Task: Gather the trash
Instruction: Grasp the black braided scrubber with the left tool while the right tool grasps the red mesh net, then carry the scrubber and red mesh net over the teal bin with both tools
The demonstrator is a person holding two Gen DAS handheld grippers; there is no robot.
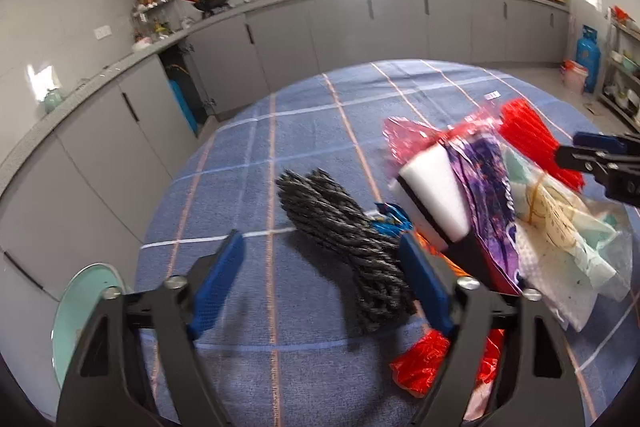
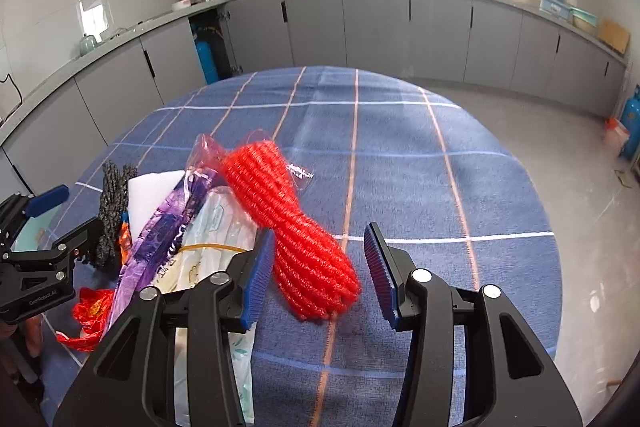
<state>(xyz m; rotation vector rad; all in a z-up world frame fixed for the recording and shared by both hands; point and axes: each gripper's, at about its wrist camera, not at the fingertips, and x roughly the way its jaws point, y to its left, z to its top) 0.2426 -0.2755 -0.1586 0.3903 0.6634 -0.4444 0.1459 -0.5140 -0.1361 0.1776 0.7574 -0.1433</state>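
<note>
A heap of trash lies on the blue checked tablecloth (image 1: 256, 155). It holds a black net bundle (image 1: 352, 243), a white foam block (image 1: 432, 195), a purple wrapper (image 1: 488, 195), clear bags with paper (image 1: 568, 239) and a crumpled red bag (image 1: 428, 363). My left gripper (image 1: 324, 283) is open around the black bundle, which lies close to its right pad and well apart from the left one. My right gripper (image 2: 320, 279) is open around a red foam net (image 2: 304, 227). The net lies against the left pad, with a gap to the right pad. Each gripper shows in the other's view (image 2: 64, 219) (image 1: 580, 149).
A pale green plate (image 1: 80, 307) sits at the table's left edge. Grey cabinets and a counter (image 2: 360, 23) run along the walls behind the round table. A blue gas cylinder (image 2: 632, 119) and a red bag stand on the floor at the right.
</note>
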